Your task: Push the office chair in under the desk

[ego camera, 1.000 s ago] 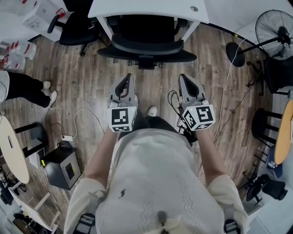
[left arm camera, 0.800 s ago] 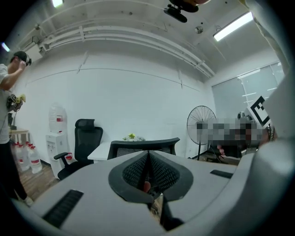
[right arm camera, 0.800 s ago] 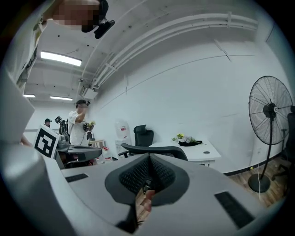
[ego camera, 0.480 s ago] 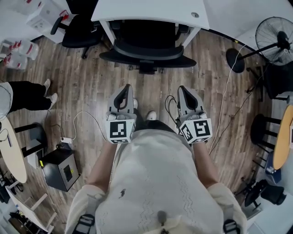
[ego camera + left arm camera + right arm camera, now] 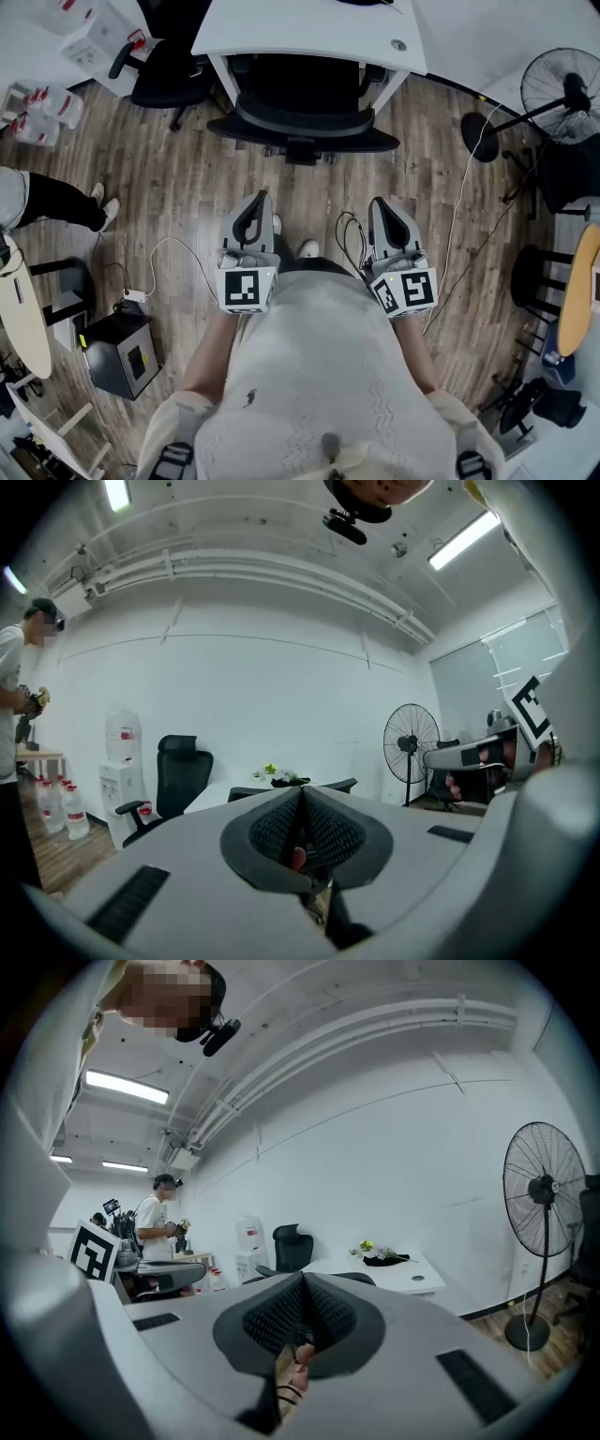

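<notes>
- The office chair (image 5: 302,127) stands at the far middle of the scene. Its seat is already beneath the white desk (image 5: 309,28), and only the curved black backrest and part of the base show past the desk's near edge.
- I judge it a heavy but free-rolling thing: castors on smooth wood flooring, so it should glide on a steady shove and could swivel if I push off-centre.
- The backrest looks mesh over a stiff frame. I would press on the rigid top rim, one gripper either side of the middle, rather than on the soft mesh.
- As it sits, the chair looks as far in as the task wants, so I judge little or no pushing is left.
- The left gripper (image 5: 256,197) has its jaws pressed together on nothing. It is well apart from the chair, near my body, pointing toward the backrest.
- The right gripper (image 5: 384,203) is the same: jaws together, empty, level with the left one.
- Compared with a second ago, both grippers sit closer to my torso, and the strip of bare floor between them and the backrest is wider.
- The chair keeps its place under the desk across the frames.
- More of the desk top shows now, and the bystander's legs (image 5: 56,197) at the left have shifted.
</notes>
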Action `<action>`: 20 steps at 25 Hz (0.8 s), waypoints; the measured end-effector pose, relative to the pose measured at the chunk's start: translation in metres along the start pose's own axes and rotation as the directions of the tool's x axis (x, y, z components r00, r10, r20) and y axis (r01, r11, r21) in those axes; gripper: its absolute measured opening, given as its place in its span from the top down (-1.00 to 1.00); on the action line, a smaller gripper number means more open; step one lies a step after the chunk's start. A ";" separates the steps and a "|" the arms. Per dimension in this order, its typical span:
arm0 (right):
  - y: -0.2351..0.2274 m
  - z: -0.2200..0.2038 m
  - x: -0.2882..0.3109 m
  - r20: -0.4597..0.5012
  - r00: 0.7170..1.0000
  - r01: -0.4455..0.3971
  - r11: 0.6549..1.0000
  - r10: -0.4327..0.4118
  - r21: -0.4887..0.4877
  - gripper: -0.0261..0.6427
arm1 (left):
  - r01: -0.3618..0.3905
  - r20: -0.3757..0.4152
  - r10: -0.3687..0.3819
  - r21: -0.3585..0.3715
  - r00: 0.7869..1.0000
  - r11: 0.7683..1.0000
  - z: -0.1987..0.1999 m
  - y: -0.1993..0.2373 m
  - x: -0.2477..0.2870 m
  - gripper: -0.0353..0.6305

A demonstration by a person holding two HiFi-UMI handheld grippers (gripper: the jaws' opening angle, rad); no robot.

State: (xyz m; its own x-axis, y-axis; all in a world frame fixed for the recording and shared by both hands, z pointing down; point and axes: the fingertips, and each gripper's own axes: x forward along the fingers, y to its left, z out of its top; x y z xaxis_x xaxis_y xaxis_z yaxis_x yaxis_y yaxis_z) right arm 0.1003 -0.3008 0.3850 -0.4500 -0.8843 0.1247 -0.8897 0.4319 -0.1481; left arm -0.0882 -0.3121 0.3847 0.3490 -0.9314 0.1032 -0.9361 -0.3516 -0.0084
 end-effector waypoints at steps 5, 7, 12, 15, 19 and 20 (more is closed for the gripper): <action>0.009 0.022 -0.012 0.038 0.999 -0.016 1.000 0.016 -0.007 0.89 | -0.009 0.034 0.010 -0.012 0.999 1.000 0.029 -0.001 -0.005 0.83; 0.013 0.032 -0.016 0.055 0.998 -0.023 1.000 0.024 -0.009 0.89 | -0.017 0.063 0.017 -0.004 0.998 1.000 0.043 0.000 -0.008 0.83; 0.017 0.059 -0.021 0.091 0.996 -0.016 0.999 0.019 -0.030 0.89 | -0.039 0.115 0.039 -0.001 0.993 0.999 0.073 0.008 -0.017 0.83; 0.017 0.072 -0.023 0.120 0.993 -0.010 0.999 0.015 -0.036 0.89 | -0.052 0.131 0.054 -0.018 0.990 0.998 0.087 0.013 -0.024 0.83; 0.016 0.089 -0.025 0.154 0.988 -0.001 0.999 0.008 -0.043 0.89 | -0.075 0.174 0.074 -0.002 0.982 0.997 0.109 0.020 -0.031 0.83; 0.017 0.093 -0.025 0.162 0.987 -0.001 0.999 0.009 -0.048 0.89 | -0.081 0.185 0.080 0.001 0.980 0.997 0.114 0.023 -0.033 0.83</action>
State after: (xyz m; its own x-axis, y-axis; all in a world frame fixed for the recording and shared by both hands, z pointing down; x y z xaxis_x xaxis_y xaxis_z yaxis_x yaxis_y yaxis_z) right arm 0.1037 -0.2877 0.2881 -0.4393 -0.8976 -0.0369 -0.8920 0.4408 -0.1004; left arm -0.1159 -0.3003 0.2677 0.2753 -0.9577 -0.0834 -0.9613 -0.2748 -0.0174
